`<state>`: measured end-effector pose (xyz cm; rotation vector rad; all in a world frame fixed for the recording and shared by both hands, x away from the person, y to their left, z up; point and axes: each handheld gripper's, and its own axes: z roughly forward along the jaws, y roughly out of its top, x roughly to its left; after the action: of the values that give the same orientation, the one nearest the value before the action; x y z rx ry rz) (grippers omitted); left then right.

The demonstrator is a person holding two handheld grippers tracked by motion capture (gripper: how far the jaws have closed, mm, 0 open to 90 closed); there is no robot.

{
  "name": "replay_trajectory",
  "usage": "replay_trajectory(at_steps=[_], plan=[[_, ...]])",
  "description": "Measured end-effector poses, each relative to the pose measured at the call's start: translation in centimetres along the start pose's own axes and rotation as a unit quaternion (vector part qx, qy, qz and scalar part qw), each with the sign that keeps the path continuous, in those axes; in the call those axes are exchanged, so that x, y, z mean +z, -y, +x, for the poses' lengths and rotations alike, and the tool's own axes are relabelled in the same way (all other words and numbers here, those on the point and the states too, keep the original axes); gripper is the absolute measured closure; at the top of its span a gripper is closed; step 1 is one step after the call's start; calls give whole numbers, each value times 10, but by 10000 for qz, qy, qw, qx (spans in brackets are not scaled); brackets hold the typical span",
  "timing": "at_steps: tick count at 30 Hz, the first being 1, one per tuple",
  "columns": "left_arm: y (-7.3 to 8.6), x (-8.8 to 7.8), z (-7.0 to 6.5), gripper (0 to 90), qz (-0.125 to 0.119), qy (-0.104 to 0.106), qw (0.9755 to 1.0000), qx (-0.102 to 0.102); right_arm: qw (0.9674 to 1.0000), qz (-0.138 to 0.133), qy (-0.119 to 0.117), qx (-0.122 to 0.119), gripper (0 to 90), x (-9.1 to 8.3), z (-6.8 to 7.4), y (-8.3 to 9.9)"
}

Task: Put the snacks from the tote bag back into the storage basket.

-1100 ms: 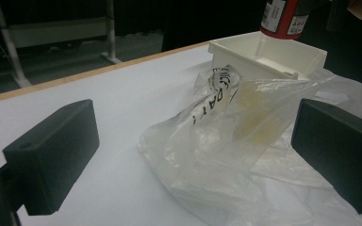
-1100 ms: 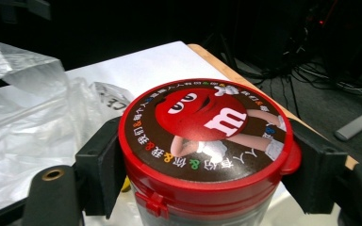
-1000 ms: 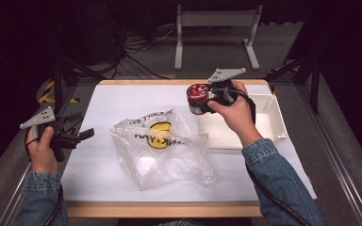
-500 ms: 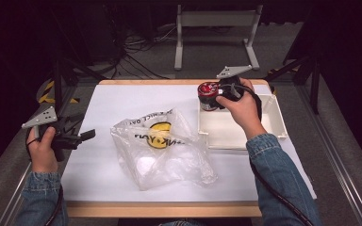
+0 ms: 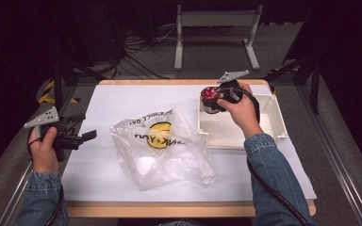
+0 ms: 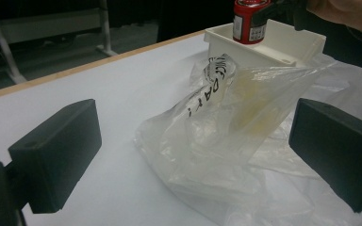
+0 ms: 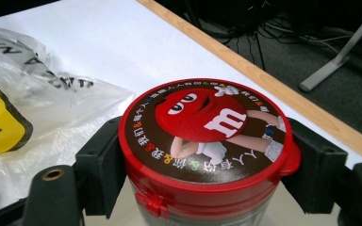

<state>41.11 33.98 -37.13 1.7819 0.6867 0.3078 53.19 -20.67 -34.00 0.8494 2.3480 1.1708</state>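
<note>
Right hand-held gripper (image 5: 213, 100): I clamp the candy jar (image 7: 206, 141) upright over the tray (image 5: 273, 110), ready to set down.
Left hand-held gripper (image 5: 87, 136): jaws apart, empty, parked beside the plastic bag (image 5: 162, 150).

The two black jaws press on both sides of a tub (image 7: 202, 155) with a red lid (image 7: 205, 127). A red candy man is drawn on the lid. A clear bag (image 7: 33, 108) lies at the left on the white table (image 7: 122, 42).

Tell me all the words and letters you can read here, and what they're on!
"m": white letter on the red-lidded candy tub clamped in the right gripper.
Ring of small characters around that lid: too small to read.
"DAY": black print on the plastic bag; the rest is crumpled and partial.
Tub's side label: too blurred.
</note>
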Motion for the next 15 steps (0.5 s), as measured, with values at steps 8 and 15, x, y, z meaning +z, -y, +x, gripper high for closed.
replay_trajectory(at_steps=[8,15], plan=[[-1,3,-1,39,30,25,10000,33,9999,29,-4,114,247,12,-2,18],[0,2,-1,39,29,40,10000,-37,9998,-32,-1,220,247,19,-4,31]])
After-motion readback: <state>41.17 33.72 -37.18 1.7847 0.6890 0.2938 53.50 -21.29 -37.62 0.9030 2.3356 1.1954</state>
